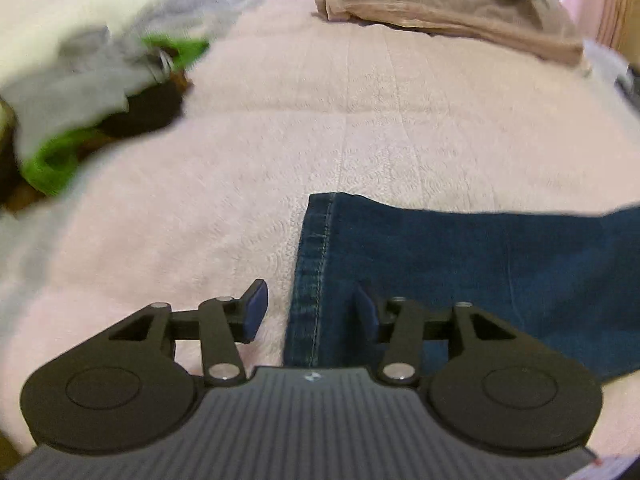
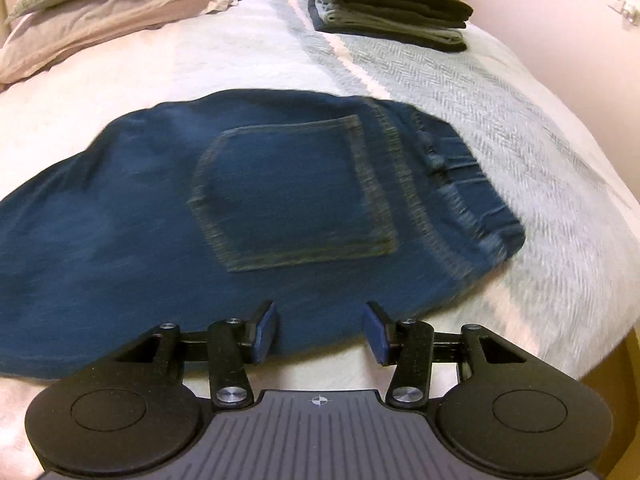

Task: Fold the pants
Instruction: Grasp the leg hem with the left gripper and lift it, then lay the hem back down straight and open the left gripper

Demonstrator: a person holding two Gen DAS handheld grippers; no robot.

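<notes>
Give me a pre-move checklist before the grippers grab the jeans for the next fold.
1. Left gripper open: ok, nothing between the pads.
2. Left gripper lined up on the jeans: ok, it straddles the hem edge at the leg end.
3. Right gripper open: ok, pads apart over the near edge of the denim, gripping nothing.
4. Jeans lying flat: ok at the seat, back pocket up and smooth; the middle of the legs is out of view, cannot tell.
5. Room on the blanket to fold: ok, bare cover beyond the leg.
6. Folded stack and clothes pile clear of the jeans: ok, both lie apart.
</notes>
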